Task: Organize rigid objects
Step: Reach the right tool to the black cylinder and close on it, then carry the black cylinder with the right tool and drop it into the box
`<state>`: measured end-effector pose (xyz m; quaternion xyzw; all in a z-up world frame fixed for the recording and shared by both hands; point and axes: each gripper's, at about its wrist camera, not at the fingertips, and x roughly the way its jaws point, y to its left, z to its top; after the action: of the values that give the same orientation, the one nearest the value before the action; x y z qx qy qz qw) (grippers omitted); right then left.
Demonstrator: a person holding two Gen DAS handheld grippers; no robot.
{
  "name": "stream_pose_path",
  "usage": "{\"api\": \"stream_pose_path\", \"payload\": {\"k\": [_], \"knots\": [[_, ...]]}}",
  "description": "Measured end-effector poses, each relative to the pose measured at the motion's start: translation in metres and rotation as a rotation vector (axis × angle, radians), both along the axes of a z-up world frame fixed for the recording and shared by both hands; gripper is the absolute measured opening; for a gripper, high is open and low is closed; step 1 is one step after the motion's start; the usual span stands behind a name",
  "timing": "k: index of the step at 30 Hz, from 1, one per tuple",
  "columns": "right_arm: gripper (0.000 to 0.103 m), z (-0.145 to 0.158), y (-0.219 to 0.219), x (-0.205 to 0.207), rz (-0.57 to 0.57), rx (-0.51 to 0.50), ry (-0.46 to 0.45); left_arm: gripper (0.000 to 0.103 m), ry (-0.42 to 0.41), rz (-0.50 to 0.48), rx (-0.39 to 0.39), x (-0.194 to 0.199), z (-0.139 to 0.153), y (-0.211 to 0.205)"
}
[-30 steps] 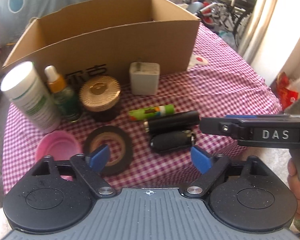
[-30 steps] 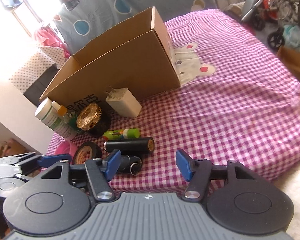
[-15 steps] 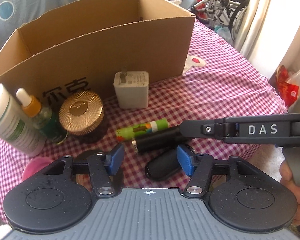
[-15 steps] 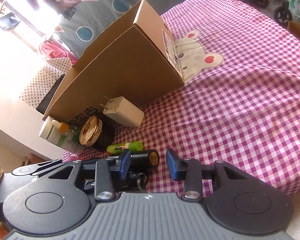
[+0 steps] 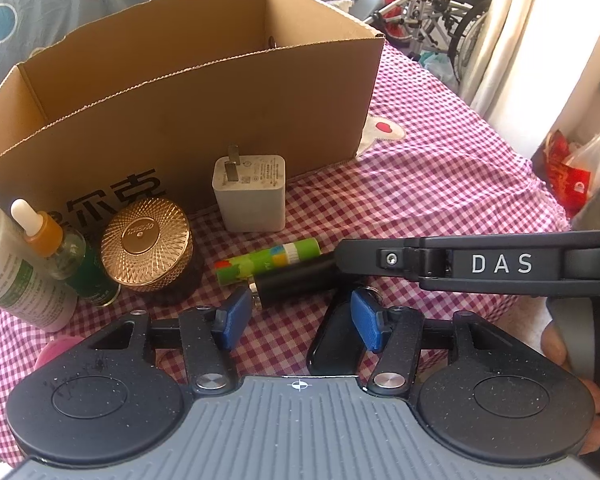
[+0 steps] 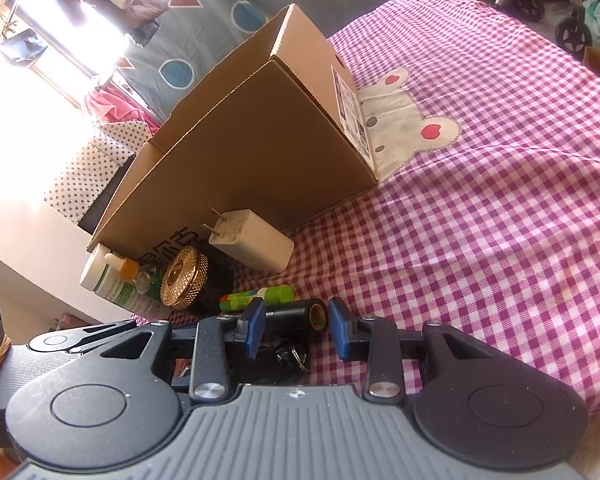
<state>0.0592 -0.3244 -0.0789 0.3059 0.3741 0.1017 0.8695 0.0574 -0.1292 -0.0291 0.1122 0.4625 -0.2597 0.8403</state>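
box (image 5: 204, 92): 1 | bottles (image 5: 16, 264): 2 | jar (image 5: 146, 246): 1 | charger (image 5: 250, 192): 1 | tubes (image 5: 268, 262): 2

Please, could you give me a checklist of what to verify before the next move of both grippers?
1. Box open on top: ok.
2. Black cylinder between the right gripper pads: ok.
3. Pads pressing the cylinder: cannot tell.
4. Left gripper, jaws closing, centred on the key fob: not ok, the fob lies by one pad.
5. Charger apart from the cylinder: ok.
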Motion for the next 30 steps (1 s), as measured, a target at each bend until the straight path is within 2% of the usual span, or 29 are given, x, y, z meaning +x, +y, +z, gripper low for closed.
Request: {"api": "stream_pose_path", "payload": {"k": [13,18,22,30], "knots": [[0.036,0.004,0.01,0.0,-0.016,-0.04,-0.035,0.055,-0.02,0.01,0.004,0.0,0.001,-0.001],[0.036,0.015,0.014,-0.007,-0.024,-0.063,-0.058,0.055,-0.055,0.008,-0.02,-0.007,0.015,0.001],[0.036,0.036,0.022,-0.017,-0.037,-0.107,-0.093,0.056,-0.112,0.006,-0.052,-0.016,0.038,0.005],[0.036,0.103,0.03,-0.028,-0.07,-0.195,-0.247,0.056,-0.277,0.011,-0.122,-0.025,0.092,0.008]]}}
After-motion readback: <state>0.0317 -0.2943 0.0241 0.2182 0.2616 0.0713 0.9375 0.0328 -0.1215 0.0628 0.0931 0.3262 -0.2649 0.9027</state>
